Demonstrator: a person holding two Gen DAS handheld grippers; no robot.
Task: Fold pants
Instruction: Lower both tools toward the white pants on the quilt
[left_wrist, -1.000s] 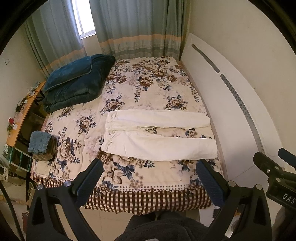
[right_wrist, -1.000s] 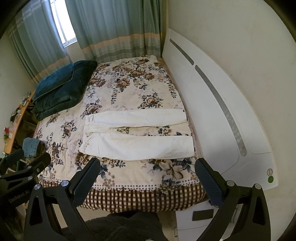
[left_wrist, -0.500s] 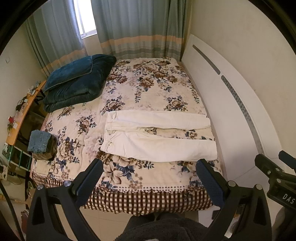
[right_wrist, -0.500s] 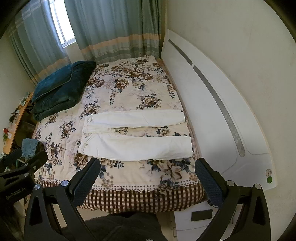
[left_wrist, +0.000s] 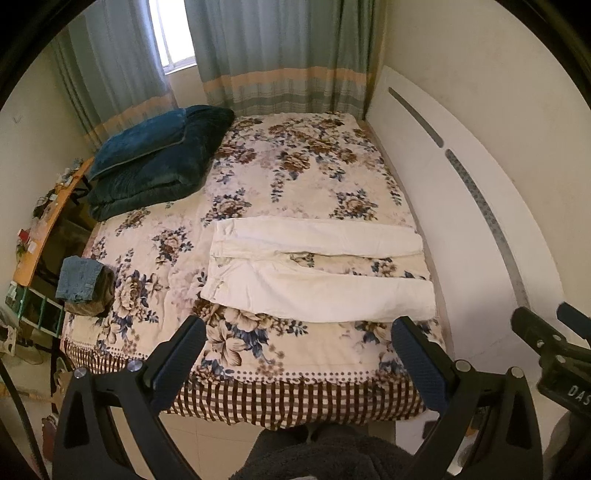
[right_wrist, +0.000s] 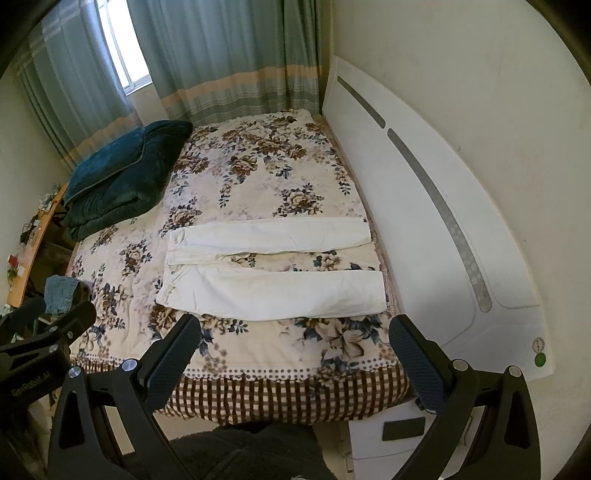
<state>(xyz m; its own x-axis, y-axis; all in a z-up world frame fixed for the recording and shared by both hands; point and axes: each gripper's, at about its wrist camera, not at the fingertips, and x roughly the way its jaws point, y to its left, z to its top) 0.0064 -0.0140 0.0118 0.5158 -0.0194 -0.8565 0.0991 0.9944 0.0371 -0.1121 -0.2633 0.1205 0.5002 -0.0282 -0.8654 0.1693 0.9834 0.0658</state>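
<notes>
With both the left gripper (left_wrist: 299, 354) and right gripper (right_wrist: 295, 350) spread wide and empty above the bed (left_wrist: 258, 369) edge, we should pinch the near leg of the pants (left_wrist: 314, 273) at hem and waist, then lay it squarely over the far leg.

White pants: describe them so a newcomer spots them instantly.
Start at the floral-covered bed filling the room. On its near half lie the white pants, spread flat with legs pointing toward the white headboard. They are the only plain white garment; the folded denim is blue.

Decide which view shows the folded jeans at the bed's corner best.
The left wrist view: the folded jeans sit in full sight there. The right wrist view shows them smaller, partly hidden behind the left gripper.
</notes>
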